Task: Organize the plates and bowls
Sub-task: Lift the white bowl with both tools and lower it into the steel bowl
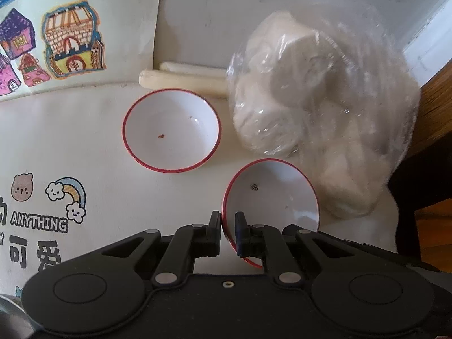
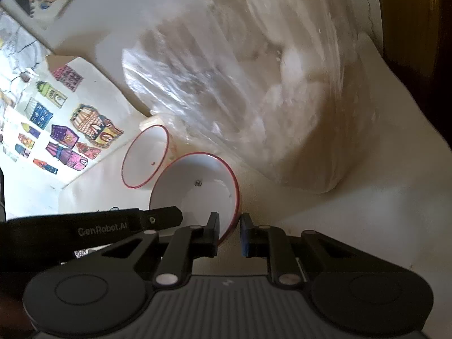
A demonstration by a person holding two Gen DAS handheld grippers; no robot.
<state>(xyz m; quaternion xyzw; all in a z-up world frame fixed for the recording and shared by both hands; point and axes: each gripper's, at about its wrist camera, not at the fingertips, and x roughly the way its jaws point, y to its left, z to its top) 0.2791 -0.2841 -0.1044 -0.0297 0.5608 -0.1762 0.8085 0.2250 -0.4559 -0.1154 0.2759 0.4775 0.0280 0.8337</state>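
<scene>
Two white bowls with red rims are on a white table. The near bowl (image 1: pixel 271 197) is tilted, and my left gripper (image 1: pixel 228 226) is shut on its rim. The far bowl (image 1: pixel 171 131) sits upright and free, to the upper left of the held one. In the right wrist view the near bowl (image 2: pixel 197 189) has its rim between the fingers of my right gripper (image 2: pixel 229 230), with a visible gap on the right side. The far bowl (image 2: pixel 145 156) shows behind it. The left gripper's body (image 2: pixel 93 227) crosses the left of that view.
A large clear plastic bag of white lumps (image 1: pixel 319 107) lies just right of the bowls, also in the right wrist view (image 2: pixel 254 90). Pale rolls (image 1: pixel 180 80) lie behind the far bowl. Colourful house stickers (image 1: pixel 70 45) cover the wall. A dark wooden edge (image 1: pixel 435 107) is at right.
</scene>
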